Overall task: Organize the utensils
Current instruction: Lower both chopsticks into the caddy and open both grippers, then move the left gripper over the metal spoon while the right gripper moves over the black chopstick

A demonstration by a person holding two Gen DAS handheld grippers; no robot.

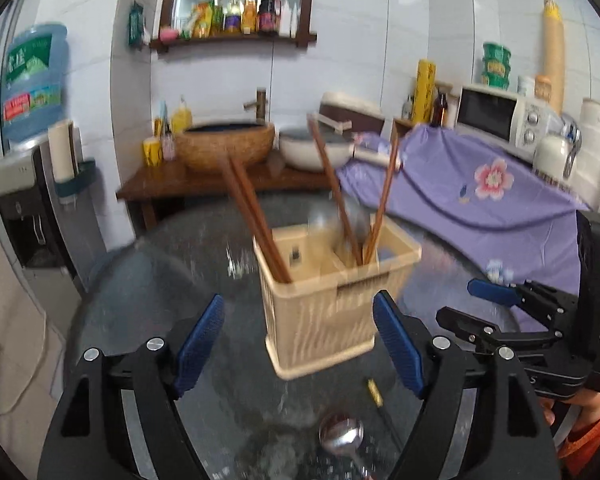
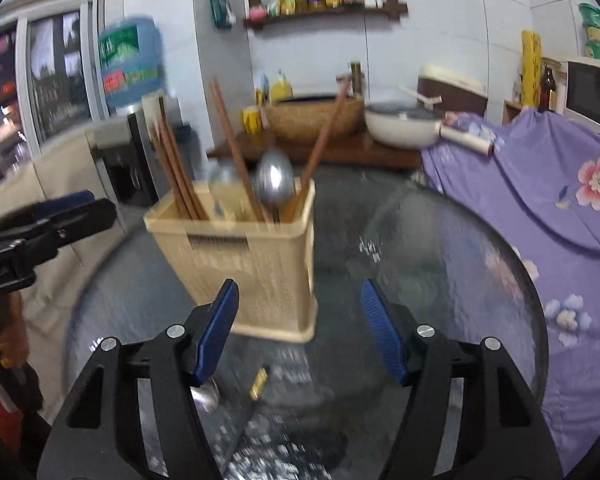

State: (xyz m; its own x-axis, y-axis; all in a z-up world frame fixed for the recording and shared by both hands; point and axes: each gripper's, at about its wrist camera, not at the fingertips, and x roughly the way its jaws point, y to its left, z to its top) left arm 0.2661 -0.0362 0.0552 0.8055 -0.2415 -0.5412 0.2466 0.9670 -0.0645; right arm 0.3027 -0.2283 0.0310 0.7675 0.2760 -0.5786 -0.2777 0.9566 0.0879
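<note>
Both views motion-blurred. Beige utensil holder [image 1: 324,304] stands upright on the round glass counter [image 1: 148,300], just ahead of both grippers. It has compartments: one pair of brown chopsticks [image 1: 256,216] leans toward 11 o'clock out of the left compartment, and two more single chopsticks cross in a V in the right rear compartment. A spoon [image 2: 275,184] stands bowl-up in that same compartment, handle hidden inside.

Left gripper [image 1: 300,344]: jaws wide, nothing between the blue pads, holder's lower half seen through the gap but not touched. Right gripper [image 2: 300,332]: jaws wide too, empty, holder's base corner at 11 o'clock from the gap, apart from the pads. In the left wrist view the right gripper shows at 3 o'clock, with an orange sleeve [image 1: 588,436] under it.

Loose on the counter near the grippers: a metal spoon [image 1: 342,436], bowl toward the holder, at 6 o'clock in the left view, partly behind the left pad in the right view; a dark thin utensil with a gold end [image 1: 375,392] just beside it, type unclear.

Background: wooden basin [image 1: 228,144] at 12 o'clock, white pan [image 1: 308,152] beside it, purple flowered cloth [image 1: 480,188] at 2 o'clock.
</note>
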